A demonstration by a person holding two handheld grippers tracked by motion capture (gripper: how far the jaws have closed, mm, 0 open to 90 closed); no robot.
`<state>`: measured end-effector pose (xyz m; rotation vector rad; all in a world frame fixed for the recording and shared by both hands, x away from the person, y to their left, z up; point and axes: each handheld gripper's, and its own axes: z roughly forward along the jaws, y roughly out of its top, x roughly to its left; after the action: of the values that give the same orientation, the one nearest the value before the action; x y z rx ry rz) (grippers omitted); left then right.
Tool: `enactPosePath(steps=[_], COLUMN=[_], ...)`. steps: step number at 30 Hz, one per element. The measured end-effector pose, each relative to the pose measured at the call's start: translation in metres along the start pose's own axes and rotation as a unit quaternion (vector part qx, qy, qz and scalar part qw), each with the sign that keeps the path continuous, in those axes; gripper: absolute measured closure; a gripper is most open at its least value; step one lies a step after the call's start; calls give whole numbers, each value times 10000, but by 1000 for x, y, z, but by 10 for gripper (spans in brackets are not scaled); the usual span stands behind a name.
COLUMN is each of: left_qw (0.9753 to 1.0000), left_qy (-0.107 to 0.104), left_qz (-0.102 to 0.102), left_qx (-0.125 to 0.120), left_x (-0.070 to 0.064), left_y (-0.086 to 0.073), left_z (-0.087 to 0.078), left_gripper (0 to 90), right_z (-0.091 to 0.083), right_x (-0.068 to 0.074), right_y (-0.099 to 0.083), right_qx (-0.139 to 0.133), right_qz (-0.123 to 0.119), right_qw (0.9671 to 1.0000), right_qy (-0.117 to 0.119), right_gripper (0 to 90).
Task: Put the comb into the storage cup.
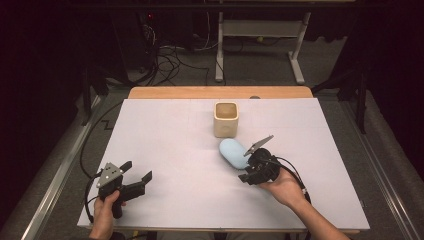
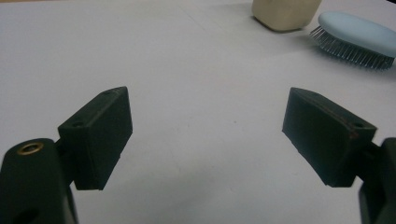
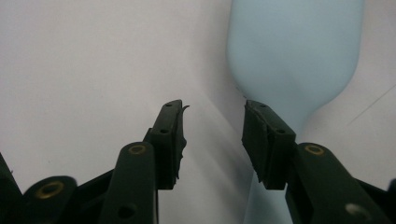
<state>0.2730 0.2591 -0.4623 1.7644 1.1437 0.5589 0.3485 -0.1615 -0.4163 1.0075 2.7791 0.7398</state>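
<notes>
A light blue hairbrush [image 1: 233,152] lies bristles down on the white table [image 1: 170,145], just in front of a cream square cup [image 1: 226,119]. My right gripper [image 1: 246,168] is at the brush's handle end, open. In the right gripper view the brush [image 3: 294,51] widens ahead and its handle runs under the right-hand jaw, while the gap of the right gripper [image 3: 214,112] is over bare table. My left gripper [image 1: 138,170] rests open at the near left with nothing in it. The left gripper view shows the left gripper [image 2: 208,130] spread wide, with the brush [image 2: 357,35] and cup [image 2: 286,13] far off.
A wooden strip [image 1: 220,92] borders the table's far edge. Beyond it are a white desk frame [image 1: 260,35] and cables [image 1: 170,60] on the floor. Bare white surface spreads across the left half and the near middle of the table.
</notes>
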Motion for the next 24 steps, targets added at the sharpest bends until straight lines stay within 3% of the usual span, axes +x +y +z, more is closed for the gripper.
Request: enactPosePath(steps=[5, 9, 14, 18, 24], left_qw=[10000, 10000, 10000, 10000, 10000], left_qy=[0, -8, -10, -17, -23], left_qz=[-6, 9, 3, 7, 7], left_qx=[-3, 16, 12, 17, 16], left_x=[0, 0, 0, 0, 0], left_y=[0, 0, 0, 0, 0], left_z=[0, 1, 1, 1, 1], left_gripper=[169, 170, 170, 169, 170], right_z=[-5, -14, -15, -14, -4], right_x=[-1, -8, -12, -14, -21], right_y=[-5, -11, -13, -13, -11], right_qx=[-226, -517, -606, -570, -298], right_qz=[42, 230, 321, 404, 533], right_qw=[9997, 9982, 9973, 9969, 9970], right_qy=[-103, -186, -270, -348, -469], right_gripper=[536, 499, 480, 450, 415])
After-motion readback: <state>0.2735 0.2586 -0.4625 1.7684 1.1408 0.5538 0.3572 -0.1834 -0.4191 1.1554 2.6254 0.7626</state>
